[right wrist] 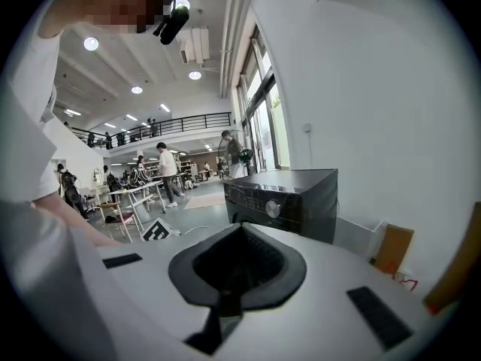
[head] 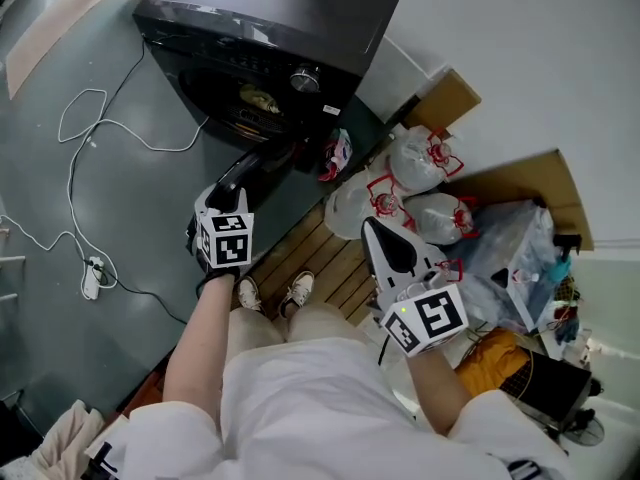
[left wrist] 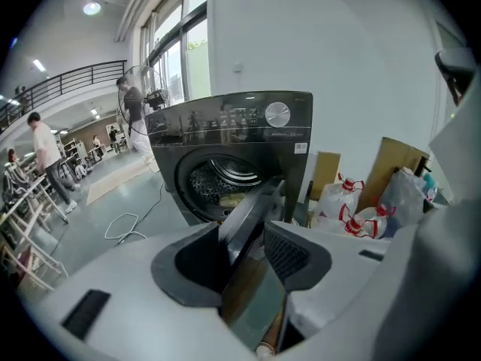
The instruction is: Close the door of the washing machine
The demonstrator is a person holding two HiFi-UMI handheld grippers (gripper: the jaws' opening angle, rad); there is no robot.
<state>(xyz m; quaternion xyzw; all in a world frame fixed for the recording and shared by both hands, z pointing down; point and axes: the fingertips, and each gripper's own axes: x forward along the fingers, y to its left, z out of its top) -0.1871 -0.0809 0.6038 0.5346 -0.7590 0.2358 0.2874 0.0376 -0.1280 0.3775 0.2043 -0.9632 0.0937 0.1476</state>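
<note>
Grey-green flooring [head: 60,88] carries a black front-loading washing machine [head: 285,23] set against a white wall. I note its round dark-rimmed door [left wrist: 252,213] standing open, swung out from the drum opening. My left gripper [head: 226,190] is at the door's free edge, its jaws pinching that rim between the pads. My right gripper [right wrist: 240,235] is held well apart from the machine, jaws pressed together with nothing between them, above a wooden slatted platform [head: 310,253]. White plastic bags with red ties [head: 420,163] lie just beside the machine. A loose white cable [head: 80,148] trails across the floor.
</note>
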